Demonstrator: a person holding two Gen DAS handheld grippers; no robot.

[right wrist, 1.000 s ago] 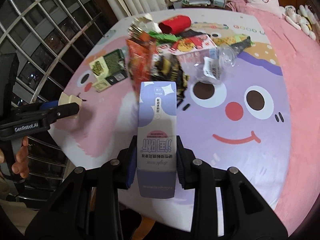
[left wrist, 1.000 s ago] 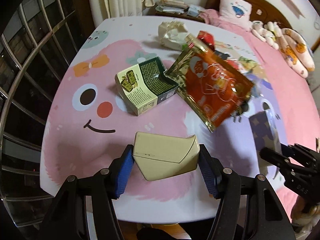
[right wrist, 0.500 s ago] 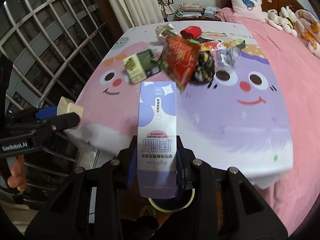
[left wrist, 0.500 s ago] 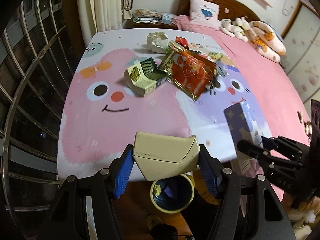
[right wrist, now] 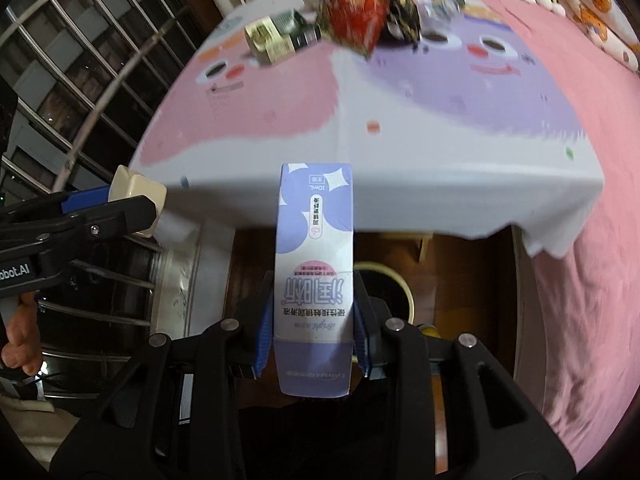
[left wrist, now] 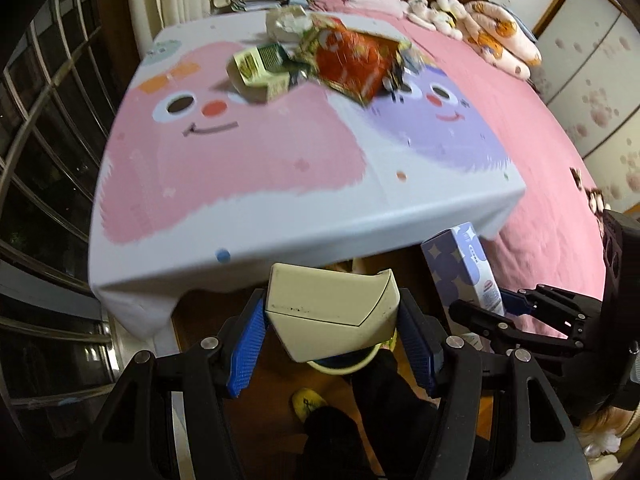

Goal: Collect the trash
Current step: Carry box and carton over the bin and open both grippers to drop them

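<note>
Looking along the left wrist view: left gripper (left wrist: 334, 346) clamped on a cream box (left wrist: 332, 314), which hides most of the yellow-rimmed bin (left wrist: 352, 362) below. Tablecloth (left wrist: 240, 208) beyond; blurred far pile with a green carton (left wrist: 260, 68) and red pouch (left wrist: 352, 64).

Right wrist view: right gripper (right wrist: 312, 344) clamped on a purple carton (right wrist: 316, 264), held upright and blocking the left part of the bin (right wrist: 394, 286). Far trash smeared, print unreadable.
</note>
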